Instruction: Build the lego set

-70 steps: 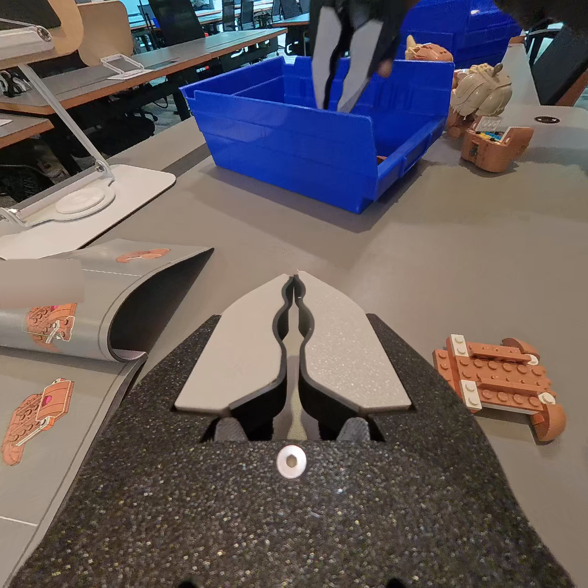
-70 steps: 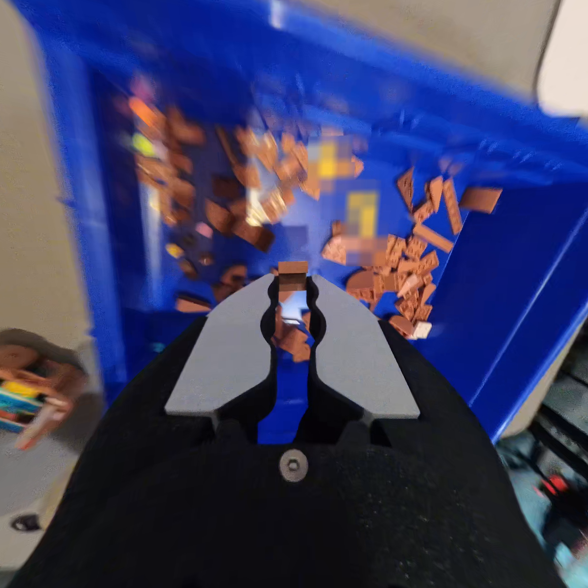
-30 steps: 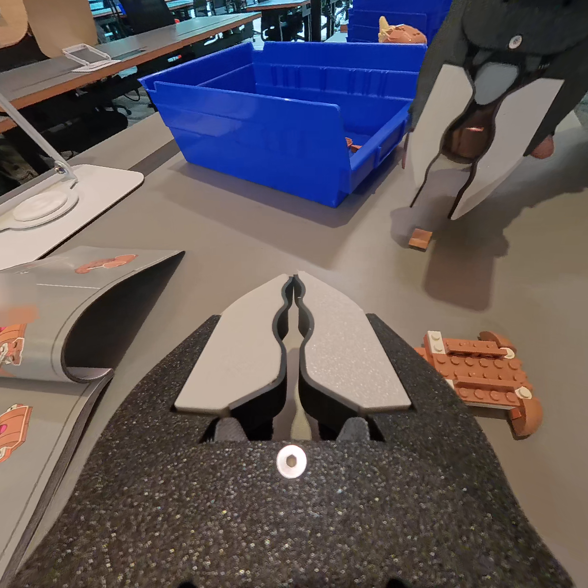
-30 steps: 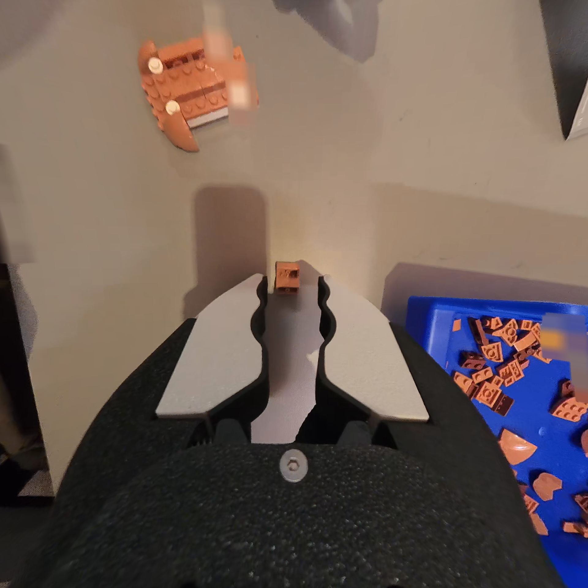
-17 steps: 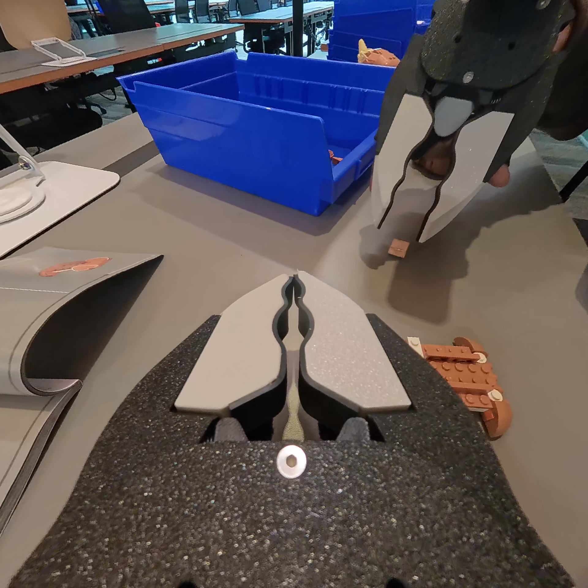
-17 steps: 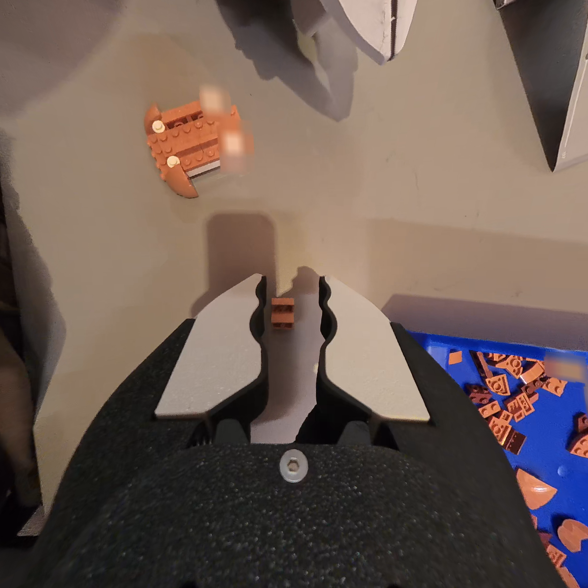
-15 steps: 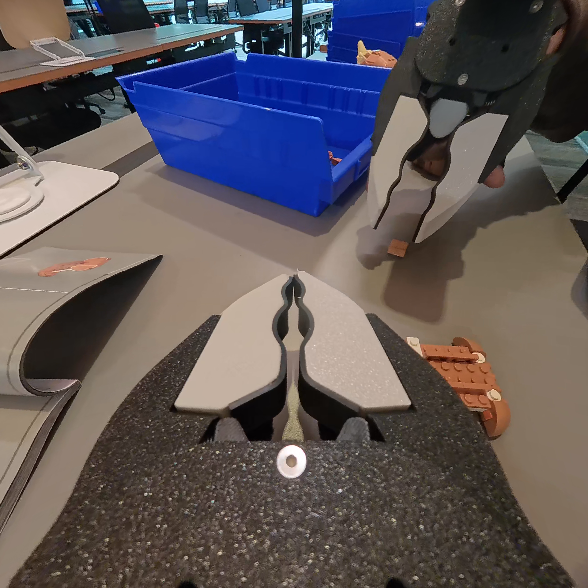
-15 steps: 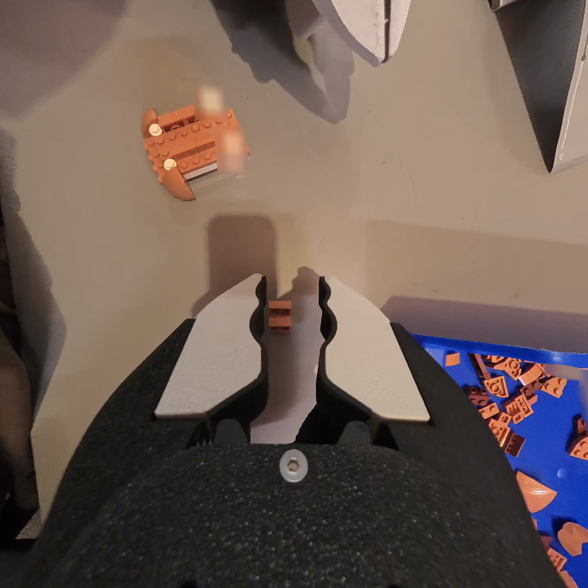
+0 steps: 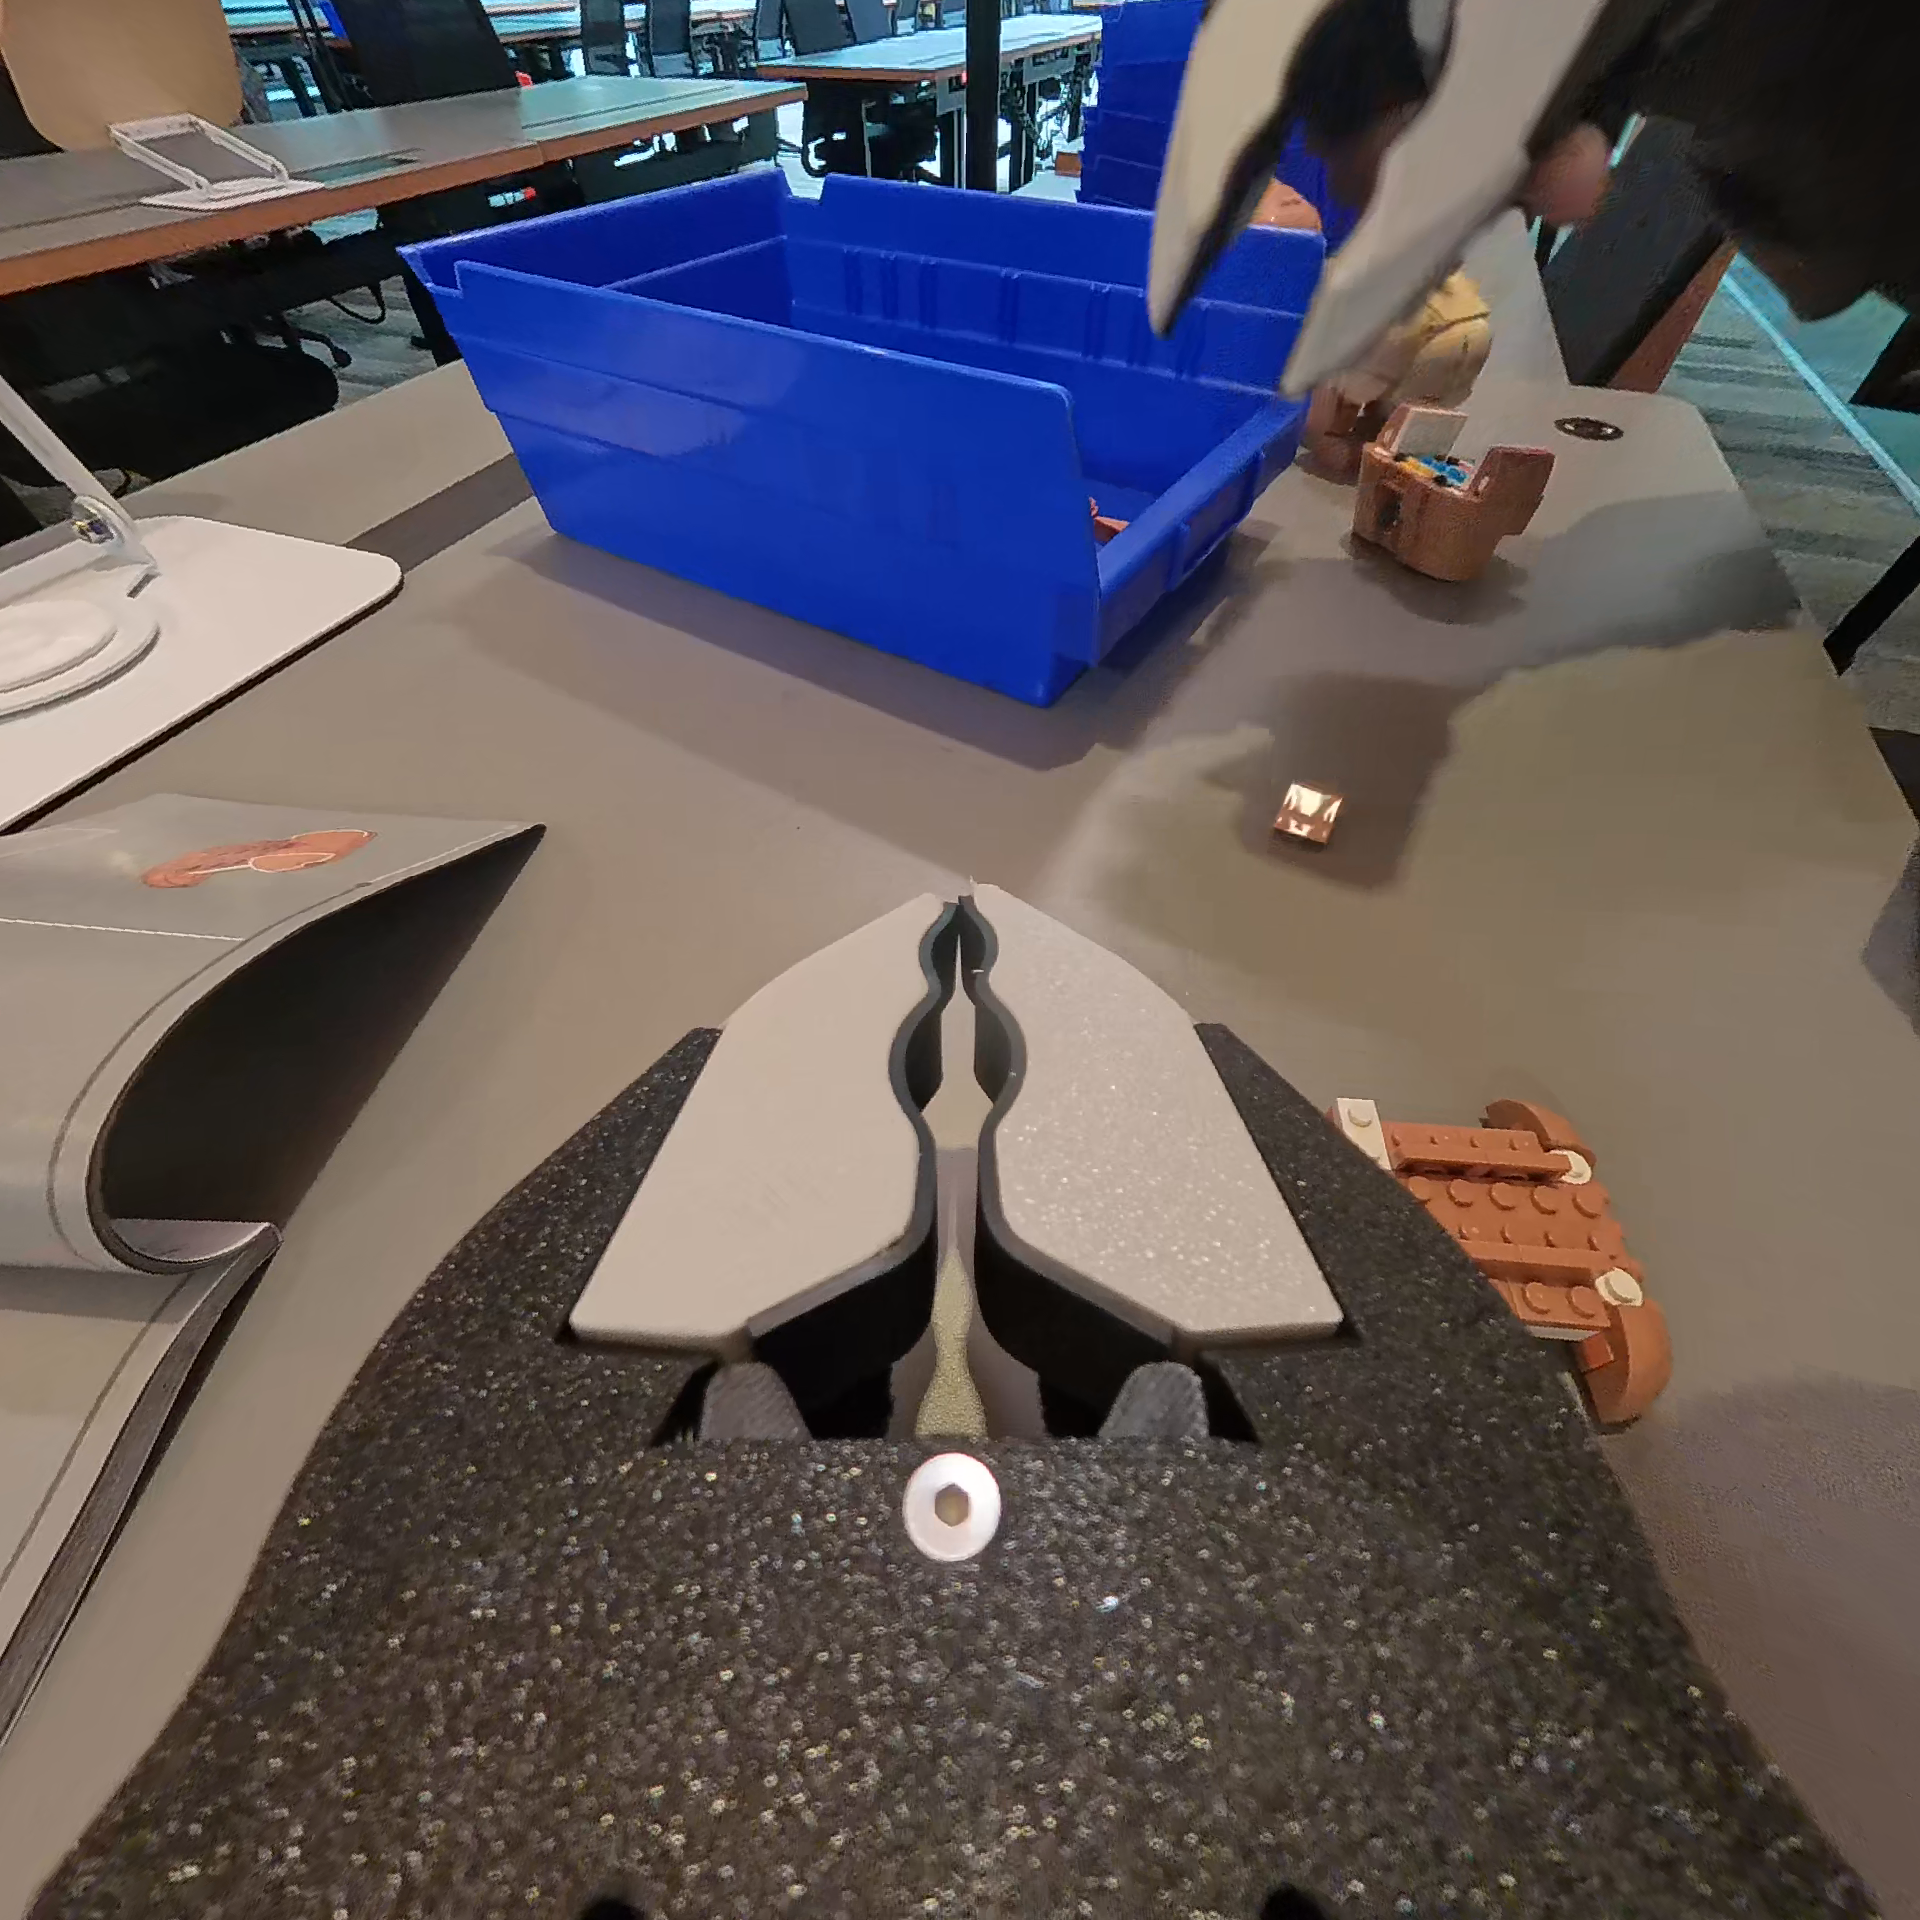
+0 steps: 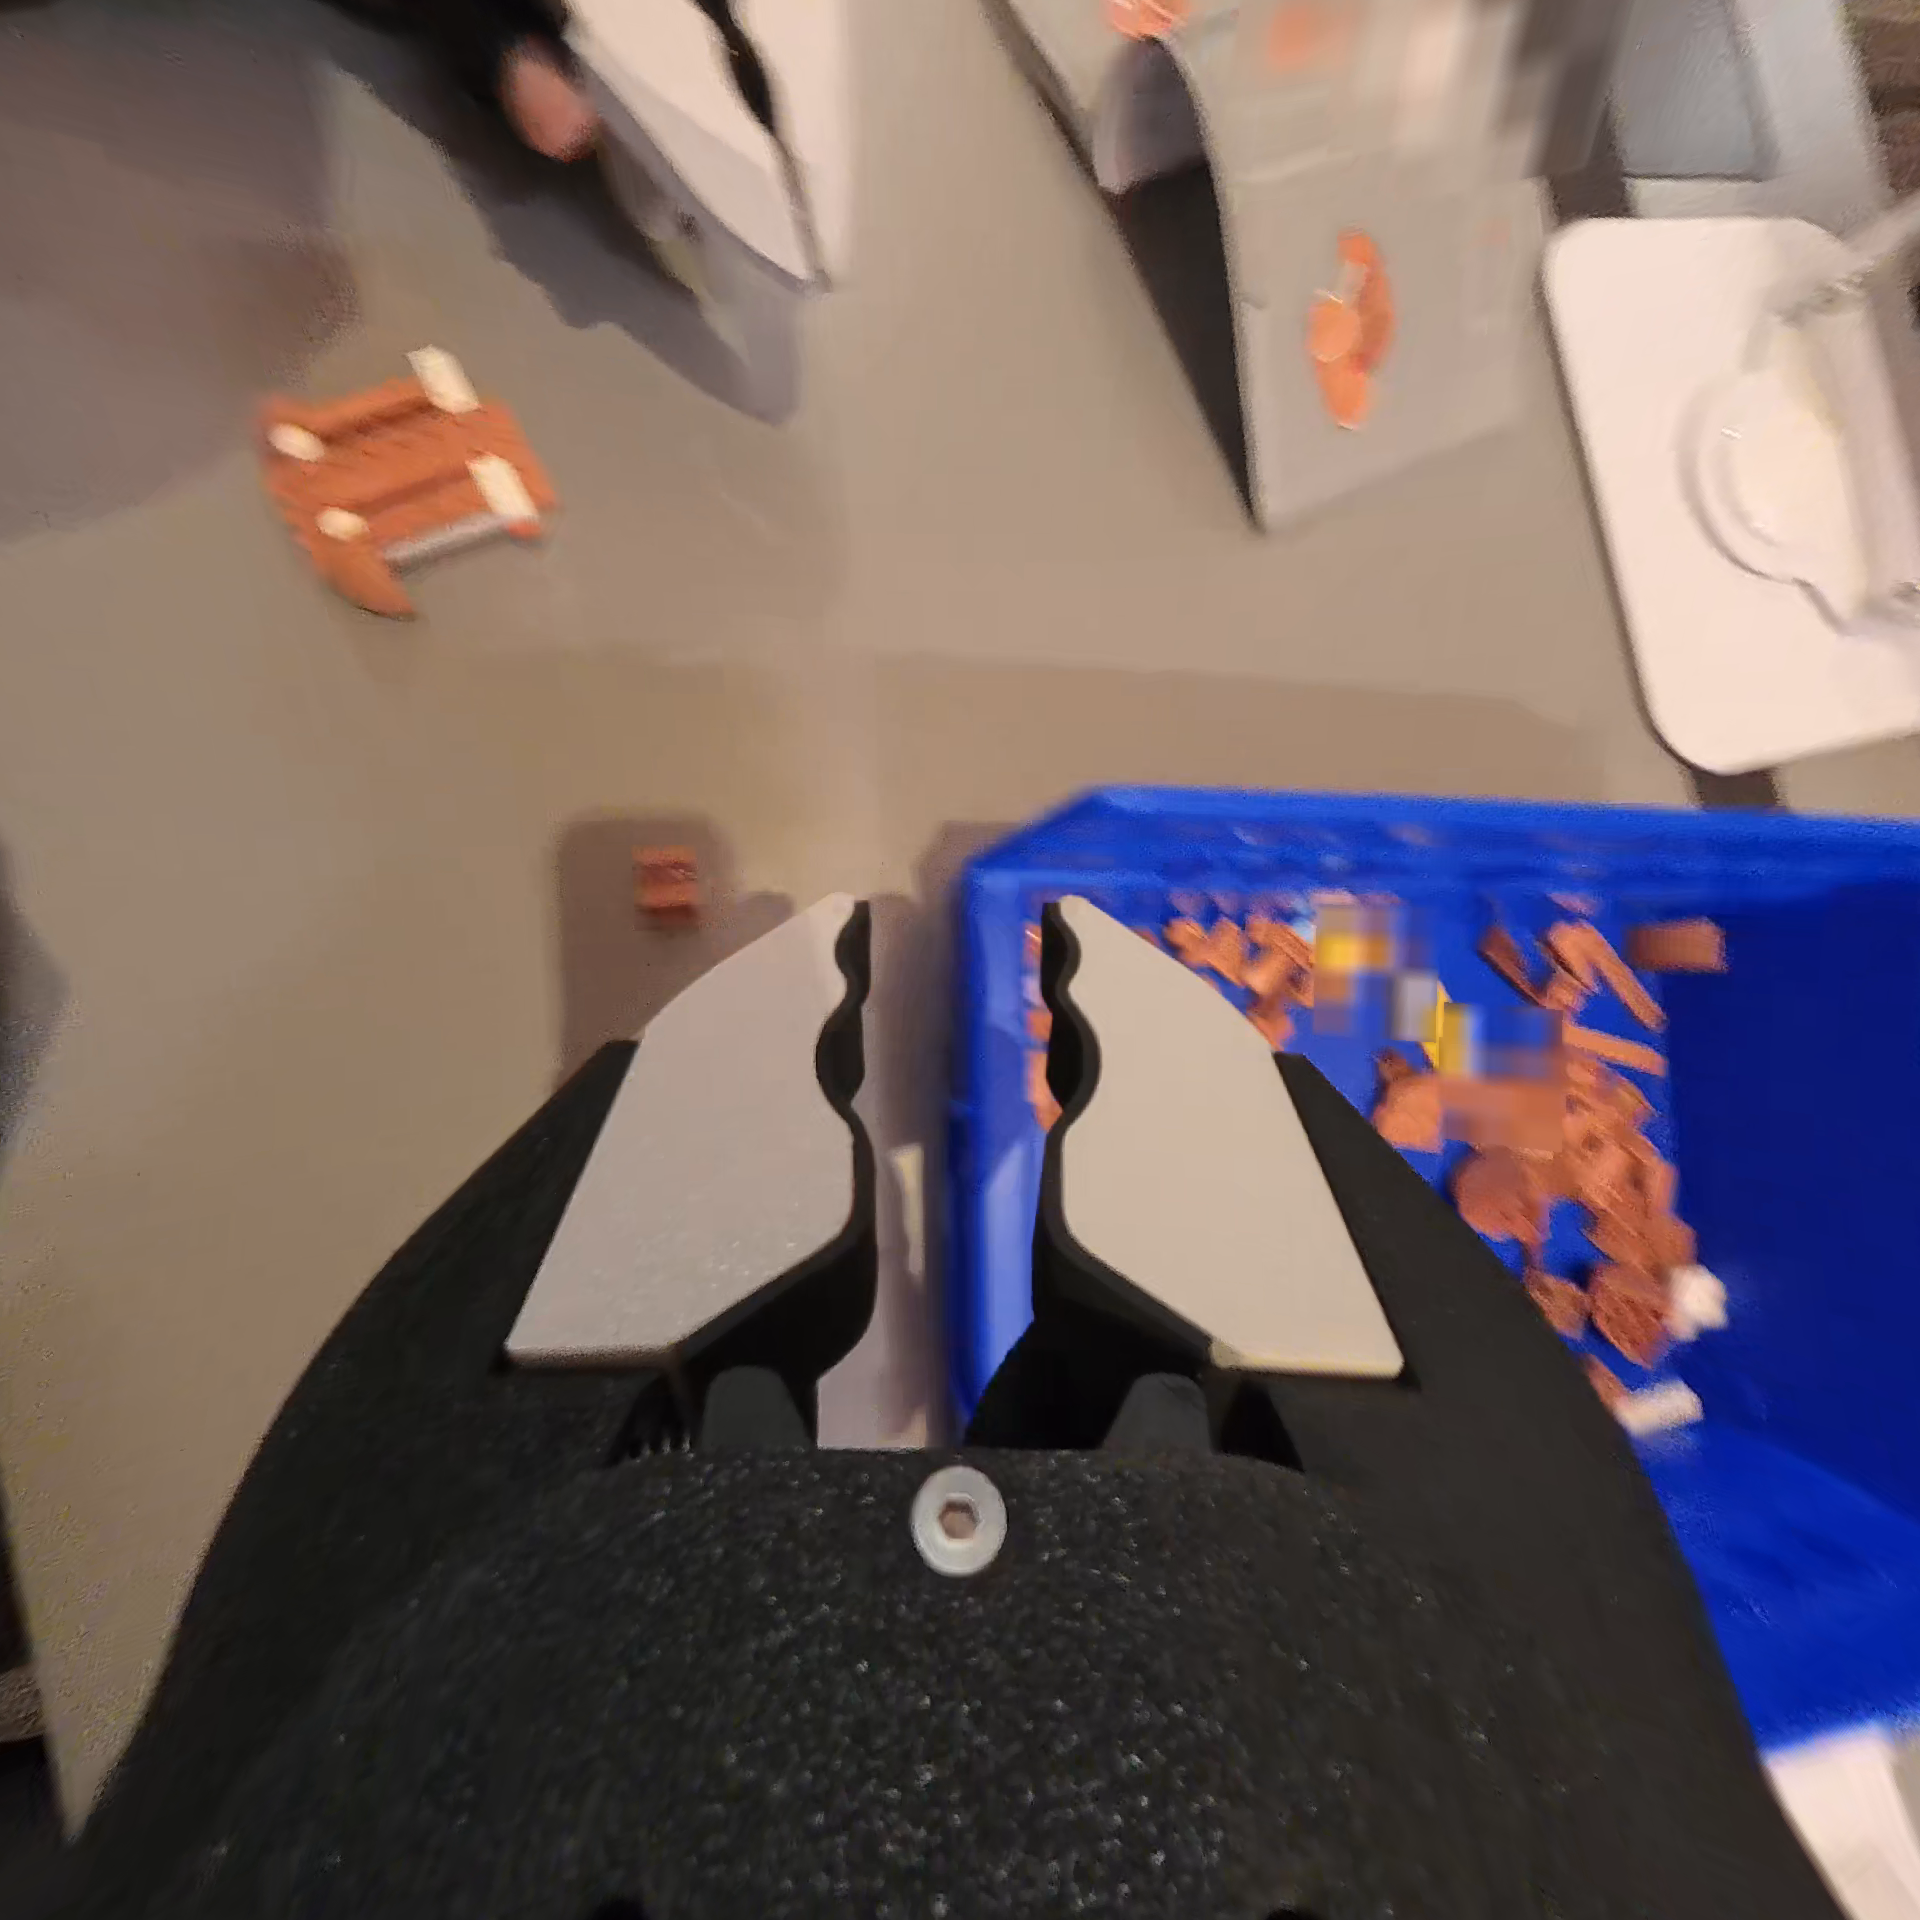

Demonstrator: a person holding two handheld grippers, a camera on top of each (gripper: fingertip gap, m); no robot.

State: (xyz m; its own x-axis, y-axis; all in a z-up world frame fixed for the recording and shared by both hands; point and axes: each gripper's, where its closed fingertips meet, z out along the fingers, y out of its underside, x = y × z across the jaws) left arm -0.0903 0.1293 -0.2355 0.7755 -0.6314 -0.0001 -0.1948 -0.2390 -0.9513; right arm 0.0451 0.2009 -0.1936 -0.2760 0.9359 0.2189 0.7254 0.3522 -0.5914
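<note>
A small brown brick [image 9: 1307,816] lies alone on the grey table, ahead and to the right of my left gripper [image 9: 961,914], which is shut and empty. A partly built brown model [image 9: 1507,1236] lies flat just right of that gripper. My right gripper [image 10: 951,914] is open and empty, raised over the near rim of the blue bin [image 10: 1351,821]. The small brick [image 10: 665,878] is to its left and the model [image 10: 400,478] farther off. The right gripper [image 9: 1231,353] hangs high in the left wrist view. The left gripper [image 10: 800,265] shows at the top of the right wrist view.
The blue bin [image 9: 779,488] holds many loose brown bricks [image 10: 1507,1122]. An open instruction booklet [image 9: 208,987] lies at the left, with a white stand base [image 9: 156,623] behind it. A second brown build [image 9: 1444,499] stands beyond the bin. Some 15 cm of space lies between my two pairs of fingers.
My right gripper has lifted away from the small brick, leaving it on the table, and swung over to the blue bin. The left gripper stays shut.
</note>
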